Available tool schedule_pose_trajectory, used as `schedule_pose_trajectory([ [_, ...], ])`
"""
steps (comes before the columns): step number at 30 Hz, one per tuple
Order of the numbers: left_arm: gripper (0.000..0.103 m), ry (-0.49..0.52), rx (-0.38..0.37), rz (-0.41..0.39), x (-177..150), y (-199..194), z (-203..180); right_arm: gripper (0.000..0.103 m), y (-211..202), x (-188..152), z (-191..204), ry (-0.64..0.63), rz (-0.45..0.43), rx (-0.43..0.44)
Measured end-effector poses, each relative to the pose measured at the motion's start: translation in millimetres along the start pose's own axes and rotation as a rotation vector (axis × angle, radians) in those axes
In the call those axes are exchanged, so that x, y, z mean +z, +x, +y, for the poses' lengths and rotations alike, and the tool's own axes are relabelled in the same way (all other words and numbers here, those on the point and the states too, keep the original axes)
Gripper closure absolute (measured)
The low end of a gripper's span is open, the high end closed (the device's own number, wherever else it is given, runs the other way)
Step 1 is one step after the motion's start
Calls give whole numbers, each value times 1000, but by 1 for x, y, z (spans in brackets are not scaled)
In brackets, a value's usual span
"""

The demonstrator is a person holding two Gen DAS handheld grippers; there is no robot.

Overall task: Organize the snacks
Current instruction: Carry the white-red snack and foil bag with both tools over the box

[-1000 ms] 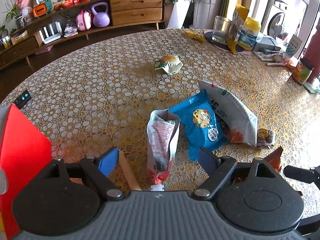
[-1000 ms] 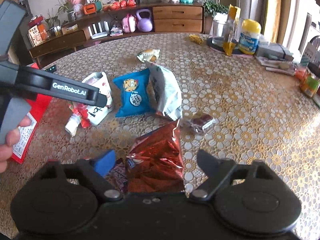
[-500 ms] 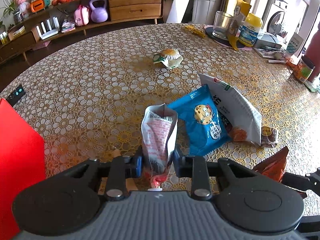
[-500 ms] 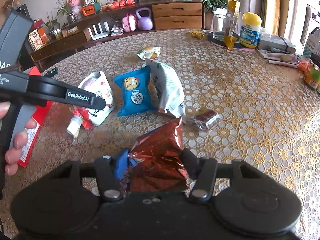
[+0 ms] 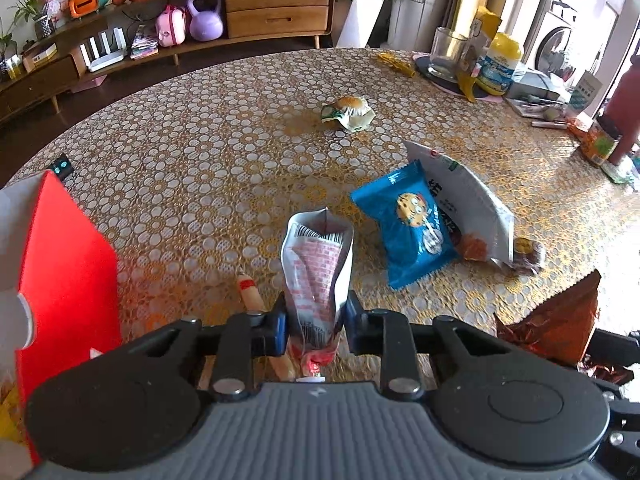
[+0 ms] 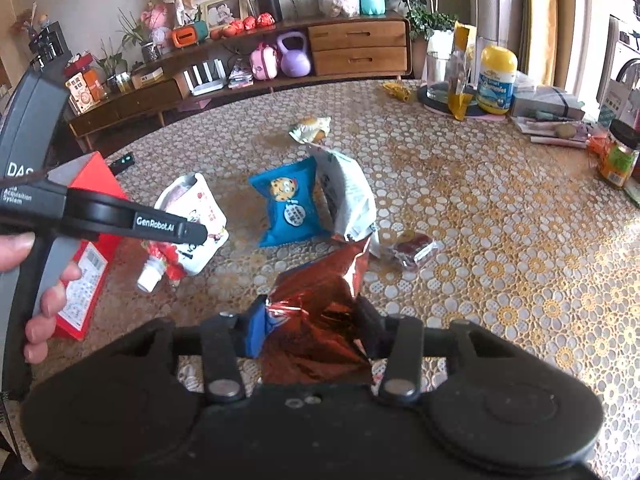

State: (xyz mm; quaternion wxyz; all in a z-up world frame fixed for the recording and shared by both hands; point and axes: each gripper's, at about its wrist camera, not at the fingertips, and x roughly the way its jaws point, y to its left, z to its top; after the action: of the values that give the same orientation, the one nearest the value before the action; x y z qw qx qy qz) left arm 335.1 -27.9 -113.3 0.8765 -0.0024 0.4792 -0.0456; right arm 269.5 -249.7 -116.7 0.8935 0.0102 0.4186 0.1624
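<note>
My left gripper point(image 5: 316, 320) is shut on a white and pink spout pouch point(image 5: 316, 264), pads pressing its lower sides; the pouch stands upright, spout towards me. The jaws of my right gripper point(image 6: 312, 328) are closing, and their pads press a crumpled red foil bag point(image 6: 320, 304) between them. Ahead on the patterned table point(image 5: 200, 152) lie a blue cookie packet point(image 5: 412, 224), a white bag point(image 5: 468, 204) leaning on it, a small dark wrapped snack point(image 6: 414, 250) and a burger-shaped snack point(image 5: 348, 110). A thin sausage stick point(image 5: 250, 292) lies beside the left fingers.
A red box point(image 5: 68, 264) stands at the left near the table edge, with a person's hand point(image 6: 40, 304) on the left gripper's handle. A glass point(image 5: 446, 54), a yellow-lidded bottle point(image 5: 500, 64) and a jar point(image 6: 620, 156) crowd the far right. A wooden sideboard point(image 5: 276, 8) stands beyond.
Both grippers were open around their bags and have closed on them. The pouch and the foil bag now sit a little higher in the views.
</note>
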Motion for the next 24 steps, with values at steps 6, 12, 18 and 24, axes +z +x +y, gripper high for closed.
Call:
schedule_pose_trajectory([
  [6,77,0,-26,-4,-12,-29,1,60,-20,-3,11,-8,-18,4],
  [12,77,3,-43,-10,-27,-61,1,60,-41,-4,25,-18,-32,5],
  [18,77,5,-46,-19,-42,-93,4,61,-63,-7,42,-30,-54,11],
  [24,77,-8,-47,-25,-58,-122,11,61,-85,-8,62,-36,-79,27],
])
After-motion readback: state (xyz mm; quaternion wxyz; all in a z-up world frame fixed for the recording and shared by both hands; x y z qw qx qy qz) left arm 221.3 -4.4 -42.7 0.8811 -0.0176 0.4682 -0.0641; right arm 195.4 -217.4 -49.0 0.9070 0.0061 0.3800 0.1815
